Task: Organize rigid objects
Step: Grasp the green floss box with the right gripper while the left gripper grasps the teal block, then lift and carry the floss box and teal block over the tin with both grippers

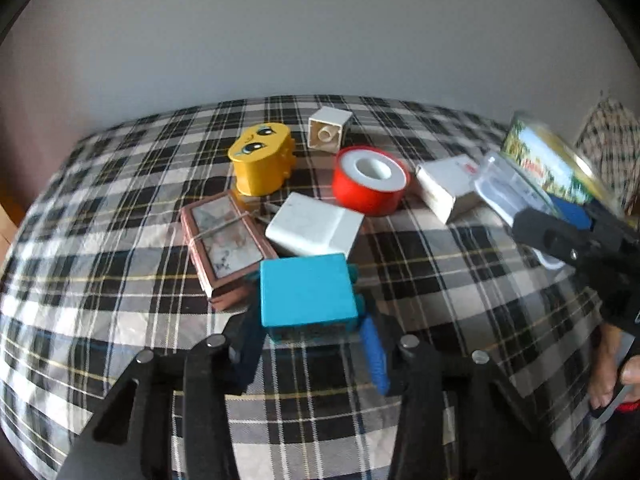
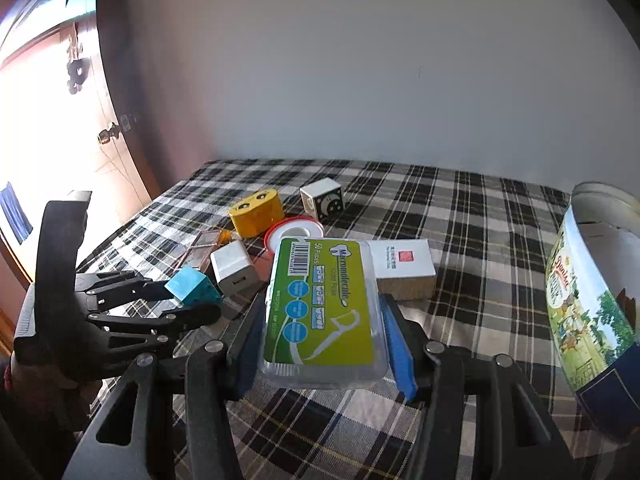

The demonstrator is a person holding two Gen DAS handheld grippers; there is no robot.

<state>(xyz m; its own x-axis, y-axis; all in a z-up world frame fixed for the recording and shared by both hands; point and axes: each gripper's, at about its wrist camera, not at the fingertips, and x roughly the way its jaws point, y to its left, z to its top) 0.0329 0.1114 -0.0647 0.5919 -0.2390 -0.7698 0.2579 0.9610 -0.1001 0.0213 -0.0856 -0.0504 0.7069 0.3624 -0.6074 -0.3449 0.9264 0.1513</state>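
My left gripper [image 1: 310,334] is shut on a turquoise block [image 1: 306,292], held just above the plaid cloth; it also shows in the right wrist view [image 2: 192,286]. My right gripper [image 2: 324,344] is shut on a clear floss-pick box with a green label [image 2: 324,304], lifted off the table; the box shows in the left wrist view [image 1: 506,188]. On the cloth lie a yellow face box [image 1: 262,158], a white cube [image 1: 328,130], a red tape roll [image 1: 370,180], a white charger [image 1: 314,226], a brown framed box [image 1: 226,240] and a white carton [image 1: 446,184].
A round printed tin [image 2: 592,300] stands at the right, close to my right gripper. The plaid-covered table [image 1: 460,280] ends at a grey wall behind. A wooden door [image 2: 60,120] is at the left.
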